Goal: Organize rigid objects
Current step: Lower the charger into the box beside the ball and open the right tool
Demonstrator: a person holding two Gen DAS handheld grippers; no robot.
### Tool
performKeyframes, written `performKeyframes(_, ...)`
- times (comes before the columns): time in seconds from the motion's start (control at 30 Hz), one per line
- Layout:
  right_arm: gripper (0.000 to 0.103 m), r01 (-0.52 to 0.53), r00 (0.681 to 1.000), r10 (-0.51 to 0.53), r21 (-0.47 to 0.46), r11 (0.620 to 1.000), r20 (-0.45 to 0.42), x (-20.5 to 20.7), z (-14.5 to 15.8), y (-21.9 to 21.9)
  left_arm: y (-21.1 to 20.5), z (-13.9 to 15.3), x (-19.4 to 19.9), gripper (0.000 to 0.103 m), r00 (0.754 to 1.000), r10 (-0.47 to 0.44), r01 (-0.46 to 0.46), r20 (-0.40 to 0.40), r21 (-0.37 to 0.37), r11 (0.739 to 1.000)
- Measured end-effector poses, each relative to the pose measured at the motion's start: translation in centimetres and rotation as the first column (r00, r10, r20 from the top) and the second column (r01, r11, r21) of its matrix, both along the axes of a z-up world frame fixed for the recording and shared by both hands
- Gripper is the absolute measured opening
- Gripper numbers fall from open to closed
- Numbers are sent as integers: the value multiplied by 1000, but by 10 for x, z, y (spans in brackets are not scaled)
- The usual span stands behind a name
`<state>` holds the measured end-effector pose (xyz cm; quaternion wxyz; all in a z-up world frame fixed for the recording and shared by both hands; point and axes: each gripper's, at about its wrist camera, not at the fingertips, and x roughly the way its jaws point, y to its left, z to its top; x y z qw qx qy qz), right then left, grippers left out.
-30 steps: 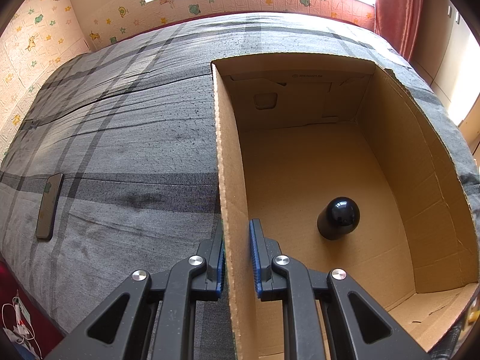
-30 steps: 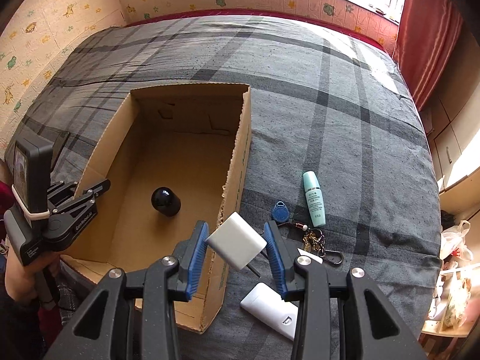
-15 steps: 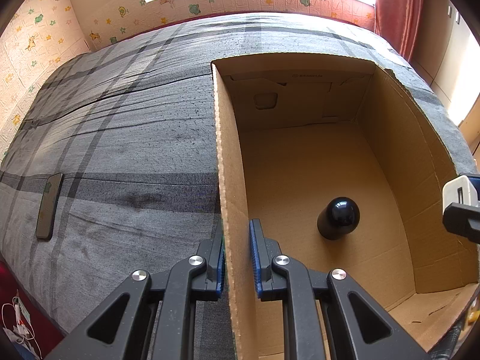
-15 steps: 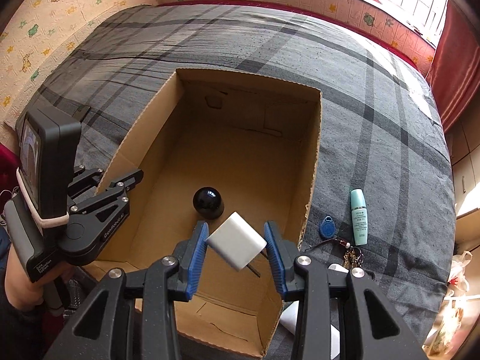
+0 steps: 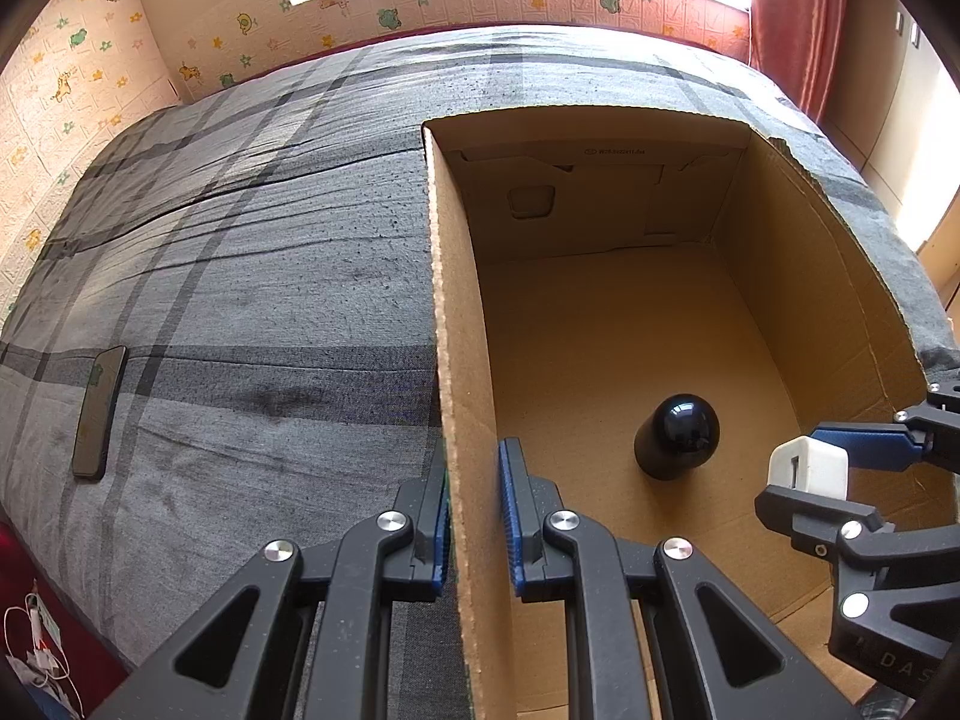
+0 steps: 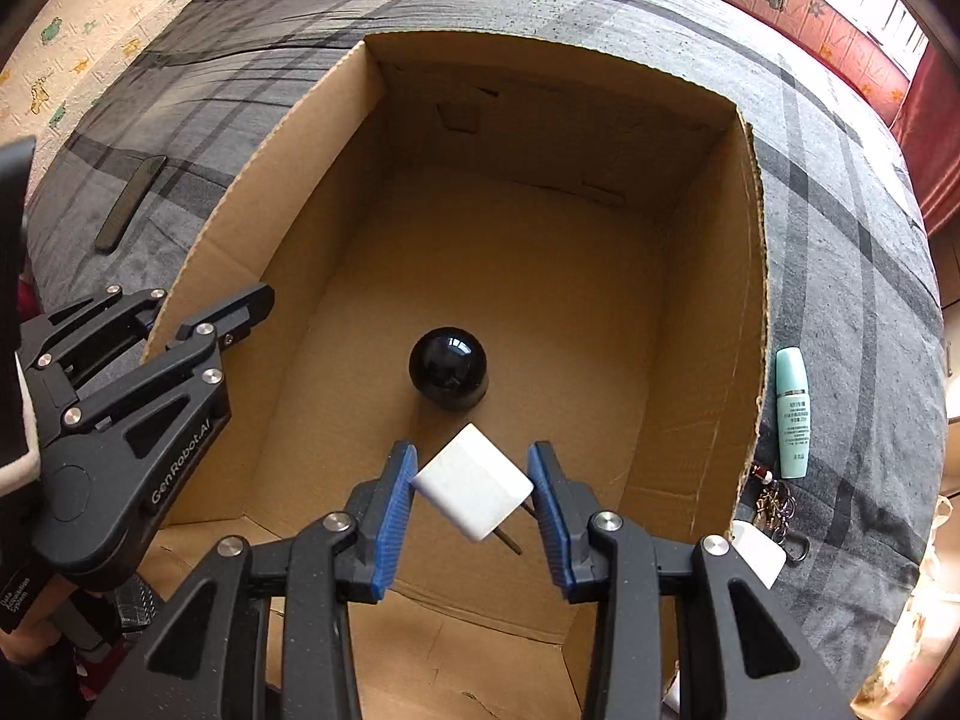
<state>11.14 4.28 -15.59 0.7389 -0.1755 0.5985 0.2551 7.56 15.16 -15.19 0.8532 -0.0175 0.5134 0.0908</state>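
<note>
The right gripper [image 6: 472,495] pinches a white plastic plug-in charger [image 6: 474,489], low centre of frame, above the brown cardboard box [image 6: 747,276]. Lower before releasing (avoid the glossy black domed object [image 6: 449,366]). The left gripper [image 5: 474,516] clamps the box's wall.

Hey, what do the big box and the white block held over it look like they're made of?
The box: brown corrugated cardboard, matte, judging by the fluted cut edge along its rim. The white block: probably smooth hard plastic with a faint sheen and rounded corners; thin metal prongs stick out, so it looks like a plug adapter.
</note>
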Motion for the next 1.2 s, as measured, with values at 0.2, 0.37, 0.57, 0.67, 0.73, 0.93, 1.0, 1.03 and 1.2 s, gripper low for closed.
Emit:
performKeyframes(0.2,41,2,999,-3,-33,999,-35,6,-18,6,0,1,0,16,1000,0,0,0,1,1000)
performKeyframes(0.37,41,7,998,-10,-62,998,-57,11,-32,14,0,0,0,16,1000,0,0,0,1,1000)
performKeyframes(0.57,42,10,997,-15,-71,997,-72,17,-39,16,-1,1,-1,16,1000,2,-2,1,4,1000)
performKeyframes(0.67,42,15,997,-19,-62,998,-77,19,-38,15,-2,1,-1,16,1000,1,-1,1,5,1000)
performKeyframes(0.73,42,16,997,-20,-53,998,-77,20,-38,12,-2,1,-1,16,1000,2,-2,2,7,1000)
performKeyframes(0.93,43,23,997,-26,-35,999,-71,22,-34,4,-4,0,-1,16,1000,2,-2,1,9,1000)
performKeyframes(1.0,45,26,997,-28,-31,999,-66,22,-32,2,-4,0,-1,16,1000,2,-2,0,10,1000)
performKeyframes(1.03,47,27,998,-28,-27,999,-61,22,-31,1,-4,-1,-1,16,1000,2,-2,-1,10,1000)
performKeyframes(1.2,48,17,1000,-18,-24,1000,-20,17,-17,-1,-4,-1,-1,16,1000,-1,1,-2,17,1000)
